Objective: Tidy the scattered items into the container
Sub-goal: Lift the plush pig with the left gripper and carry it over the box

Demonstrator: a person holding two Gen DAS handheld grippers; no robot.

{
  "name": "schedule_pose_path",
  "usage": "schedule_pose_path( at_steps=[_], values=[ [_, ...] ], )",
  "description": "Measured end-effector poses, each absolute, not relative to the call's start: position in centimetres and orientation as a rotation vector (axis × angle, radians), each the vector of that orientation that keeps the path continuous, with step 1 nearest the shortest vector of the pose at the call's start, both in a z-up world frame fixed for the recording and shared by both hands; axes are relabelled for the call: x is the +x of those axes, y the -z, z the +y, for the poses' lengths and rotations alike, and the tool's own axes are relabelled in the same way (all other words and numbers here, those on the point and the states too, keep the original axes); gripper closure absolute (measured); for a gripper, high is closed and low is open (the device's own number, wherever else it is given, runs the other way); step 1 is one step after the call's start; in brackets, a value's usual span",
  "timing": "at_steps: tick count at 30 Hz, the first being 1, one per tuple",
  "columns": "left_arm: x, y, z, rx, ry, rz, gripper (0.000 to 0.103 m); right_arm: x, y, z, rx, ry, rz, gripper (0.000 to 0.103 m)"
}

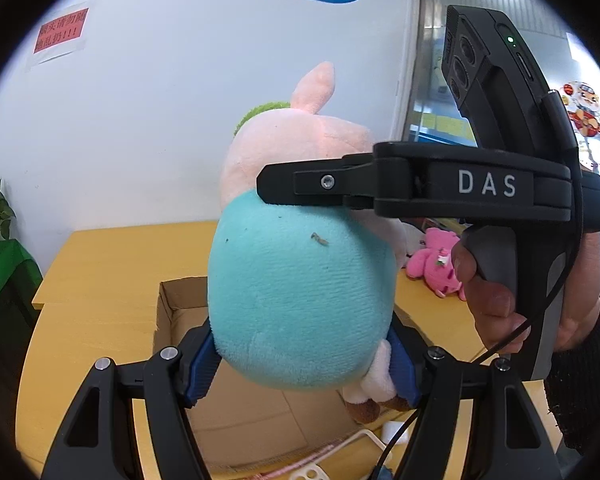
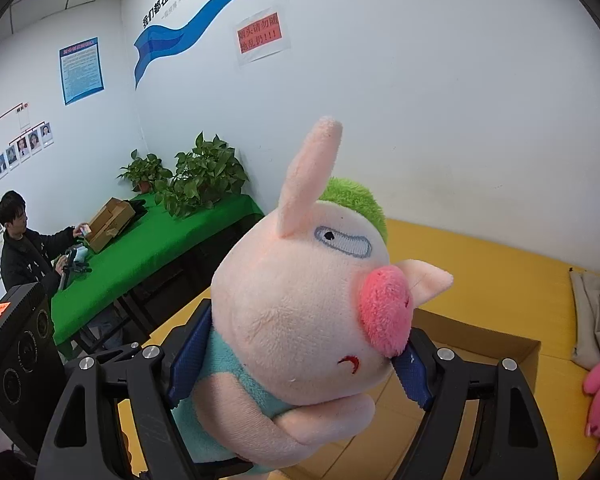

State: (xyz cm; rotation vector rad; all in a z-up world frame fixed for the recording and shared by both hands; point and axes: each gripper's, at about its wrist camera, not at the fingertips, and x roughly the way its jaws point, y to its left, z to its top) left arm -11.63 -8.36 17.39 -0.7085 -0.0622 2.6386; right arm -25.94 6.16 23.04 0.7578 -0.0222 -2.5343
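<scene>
I have the pig toy (image 1: 300, 280) up in the air between both tools, over the cardboard box (image 1: 180, 300) that sits open on the yellow table (image 1: 100, 256). My left gripper (image 1: 302, 364) pinches its teal body low down, one blue pad on each flank. My right gripper (image 2: 300, 364) clamps it around the neck and chin, the pink snout just above the right-hand pad.

The toy stands roughly upright: its long axis runs from the feet, below my left fingers, up to the ear (image 2: 308, 176) and green tuft. In the right wrist view the face points right.

I judge the job partly done at best: this toy is lifted, not yet in the box, and what shows of the box floor looks bare. A pink toy (image 1: 436, 268) lies on the table beyond my fingers, waiting.
</scene>
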Motion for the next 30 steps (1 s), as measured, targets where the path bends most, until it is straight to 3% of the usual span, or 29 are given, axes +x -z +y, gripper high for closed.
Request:
schedule_pose_path(
  at_steps=[17, 30],
  values=[
    [-24.9, -6.3, -9.3, -1.096, -2.591, -0.122, 0.032, -40.4, -9.8, 6.2, 0.981, 2.398, -0.149, 0.019],
    [-28.9, -0.4, -9.2, -1.362, -2.596, -0.243, 0.031, -46.1, -3.2, 6.1, 1.079, 2.28, -0.142, 0.019]
  ],
)
